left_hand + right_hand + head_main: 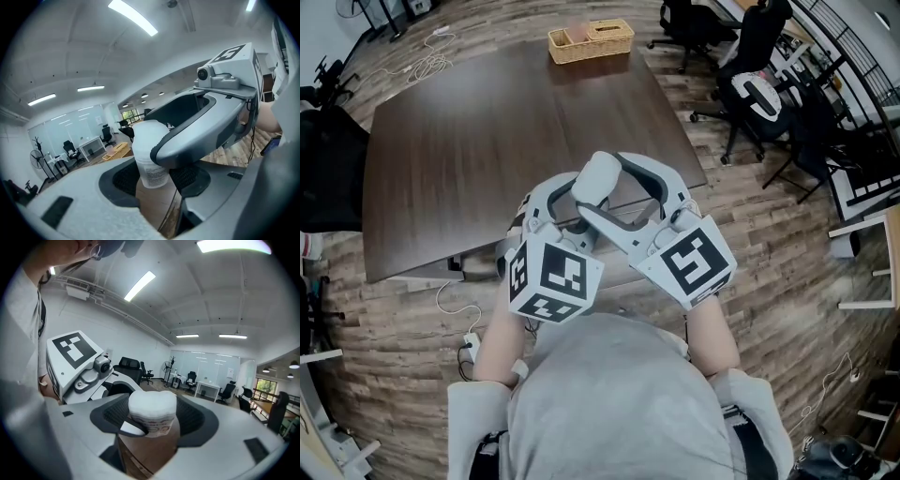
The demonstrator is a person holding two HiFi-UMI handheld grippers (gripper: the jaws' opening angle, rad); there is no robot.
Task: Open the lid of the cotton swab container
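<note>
Both | left gripper [157, 177], right gripper [150, 420] clamp container [597, 178] (overhead, body hidden)

The right gripper [153, 417] occupies the 6 o'clock sector. Its two dark pads bear on both sides of the white lid [152, 404] of the cotton swab container [159, 428]. The left gripper [135, 427] extends in from 9 o'clock, marker cube [70, 350] uppermost; one finger crosses the container body. The brown table [145, 458] lies beneath. Office chairs [229, 392] stand at 3 o'clock.
</note>
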